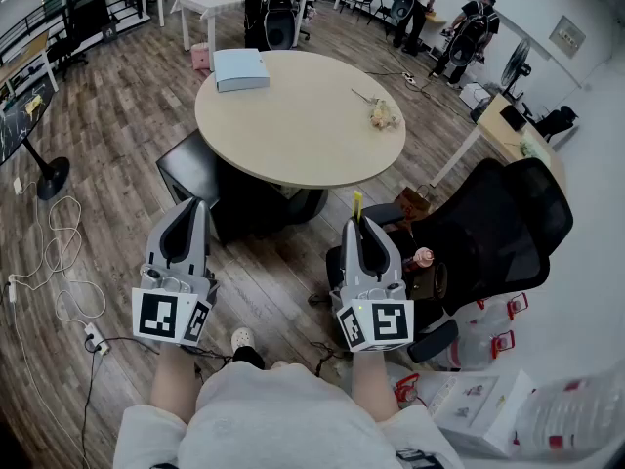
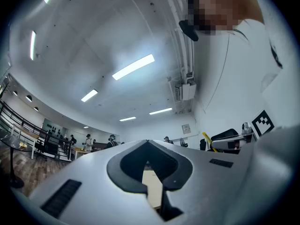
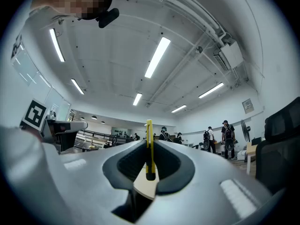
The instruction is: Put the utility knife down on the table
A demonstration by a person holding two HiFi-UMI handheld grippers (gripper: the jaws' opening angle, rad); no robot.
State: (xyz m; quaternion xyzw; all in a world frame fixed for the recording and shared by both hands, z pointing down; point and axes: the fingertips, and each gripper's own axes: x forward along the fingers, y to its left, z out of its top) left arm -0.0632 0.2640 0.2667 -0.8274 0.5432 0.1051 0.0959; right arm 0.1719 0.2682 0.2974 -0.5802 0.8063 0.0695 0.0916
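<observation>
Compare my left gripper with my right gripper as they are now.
The right gripper is clamped on a yellow utility knife that sticks up past its tips. The left gripper is shut on nothing. The right gripper hangs beside the black office chair, and the left gripper hangs over the wooden floor. Both are grey, carry a marker cube, and point toward the round table without reaching over it.

wood floor [image 1: 117, 145] | round table [image 1: 293, 135] | black chair [image 1: 498, 223] | ceiling strip lights [image 3: 157, 56]
</observation>
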